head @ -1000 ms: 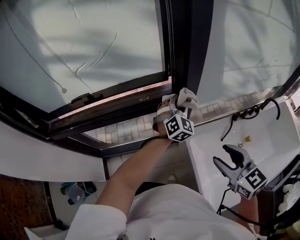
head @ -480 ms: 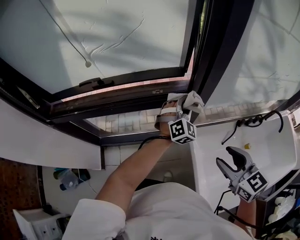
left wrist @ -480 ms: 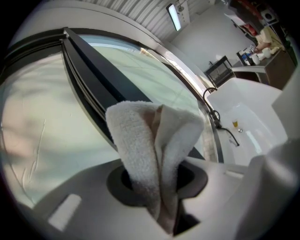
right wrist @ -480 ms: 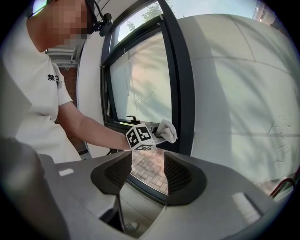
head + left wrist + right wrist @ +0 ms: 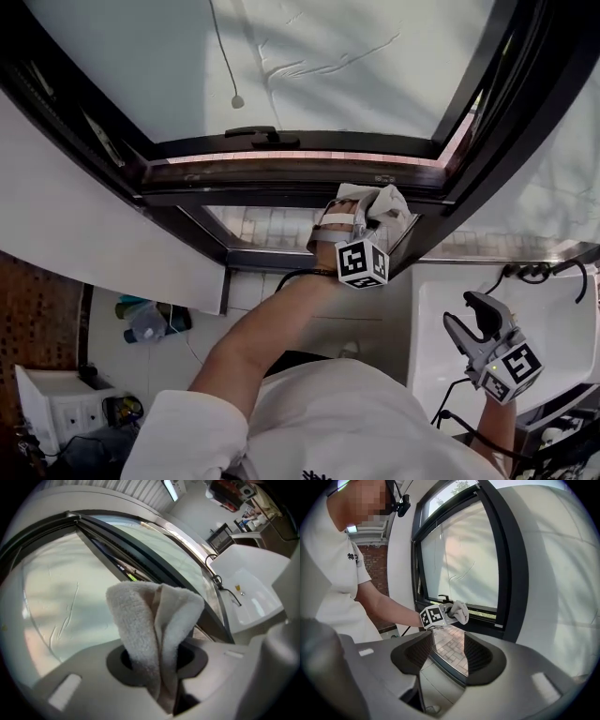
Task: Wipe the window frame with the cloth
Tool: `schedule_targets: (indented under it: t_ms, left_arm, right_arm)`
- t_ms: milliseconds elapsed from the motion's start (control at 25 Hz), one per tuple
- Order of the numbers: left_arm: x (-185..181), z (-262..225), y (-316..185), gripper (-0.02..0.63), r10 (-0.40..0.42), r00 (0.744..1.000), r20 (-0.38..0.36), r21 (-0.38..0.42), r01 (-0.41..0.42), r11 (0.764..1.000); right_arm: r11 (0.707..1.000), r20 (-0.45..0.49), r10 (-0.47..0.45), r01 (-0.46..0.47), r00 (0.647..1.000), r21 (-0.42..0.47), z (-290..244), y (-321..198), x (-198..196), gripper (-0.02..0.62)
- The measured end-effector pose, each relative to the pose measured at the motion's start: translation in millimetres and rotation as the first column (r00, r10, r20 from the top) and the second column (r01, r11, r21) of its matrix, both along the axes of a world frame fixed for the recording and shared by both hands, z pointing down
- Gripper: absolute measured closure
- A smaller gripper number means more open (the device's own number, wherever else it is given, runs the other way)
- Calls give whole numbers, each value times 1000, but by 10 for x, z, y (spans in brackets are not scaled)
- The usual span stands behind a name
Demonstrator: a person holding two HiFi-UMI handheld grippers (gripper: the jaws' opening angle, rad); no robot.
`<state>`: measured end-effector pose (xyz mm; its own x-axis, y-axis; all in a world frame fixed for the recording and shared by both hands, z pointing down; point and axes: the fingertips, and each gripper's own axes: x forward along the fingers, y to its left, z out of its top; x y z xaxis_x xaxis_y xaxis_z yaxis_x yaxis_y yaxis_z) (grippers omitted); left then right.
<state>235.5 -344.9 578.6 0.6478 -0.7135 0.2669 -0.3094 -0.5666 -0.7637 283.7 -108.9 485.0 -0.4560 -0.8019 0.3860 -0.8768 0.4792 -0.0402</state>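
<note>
Left hand-held gripper (image 5: 367, 217) clenched on the folded cloth (image 5: 389, 202), which sits at the window frame (image 5: 281, 173) bottom rail just ahead. Right hand-held gripper (image 5: 472, 314), lower down, released and empty.

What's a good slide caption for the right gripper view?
Open, empty right gripper faces the left gripper holding a cloth at the window frame.

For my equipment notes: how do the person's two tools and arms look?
The left tool and right tool are grey, each carrying a white cube with black square markers. A black cable trails from the right one. The person wears a white short-sleeved shirt.
</note>
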Motion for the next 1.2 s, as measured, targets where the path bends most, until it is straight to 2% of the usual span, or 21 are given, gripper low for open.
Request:
schedule_targets:
  t_ms: [440, 960, 1200]
  left_arm:
    - [-1465, 12, -352, 477, -70, 997, 24, 35, 69, 997]
    - [-3277, 64, -796, 477, -151, 987, 54, 60, 148, 987]
    - [-4239, 96, -1027, 476, -234, 970, 66, 45, 232, 972]
  right_arm:
    - [996, -17, -92, 93, 996, 7, -107, -435, -1046, 377]
    - [992, -51, -120, 121, 991, 23, -194, -786, -2143, 377]
    - [990, -43, -130, 132, 991, 43, -211, -899, -2680, 377]
